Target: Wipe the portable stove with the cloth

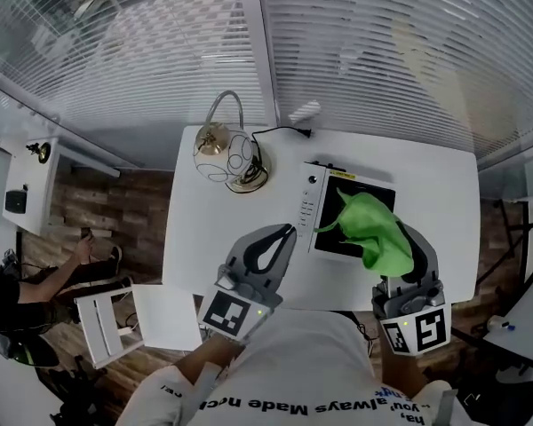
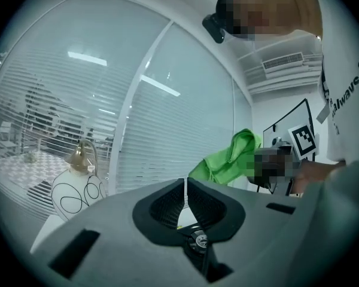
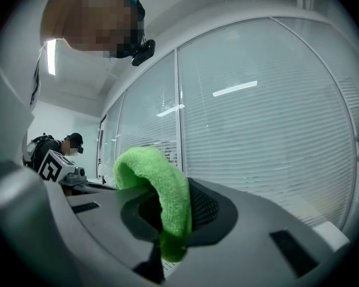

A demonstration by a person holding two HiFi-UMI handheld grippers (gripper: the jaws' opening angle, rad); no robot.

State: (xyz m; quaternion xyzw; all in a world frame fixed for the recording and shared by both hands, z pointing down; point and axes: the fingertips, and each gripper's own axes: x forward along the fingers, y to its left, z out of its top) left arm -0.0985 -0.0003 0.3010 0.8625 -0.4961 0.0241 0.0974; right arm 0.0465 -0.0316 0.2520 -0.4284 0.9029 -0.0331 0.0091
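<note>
While left gripper point(image 1: 290, 230) hangs closed, right gripper point(image 1: 400, 232) pinches cloth point(image 1: 371, 227) over stove point(image 1: 330, 240)

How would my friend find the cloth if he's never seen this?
Look at the white table by the blinds. On it sits the flat black stove, and the right gripper holds the cloth over it. It's the only bright green thing there.

The head view looks steeply down from above the white table point(image 1: 444, 202). Each gripper view sits low and close behind its own jaws, looking out across the table toward the window blinds point(image 2: 167, 130). All three views share the green cloth point(image 1: 373, 233).
</note>
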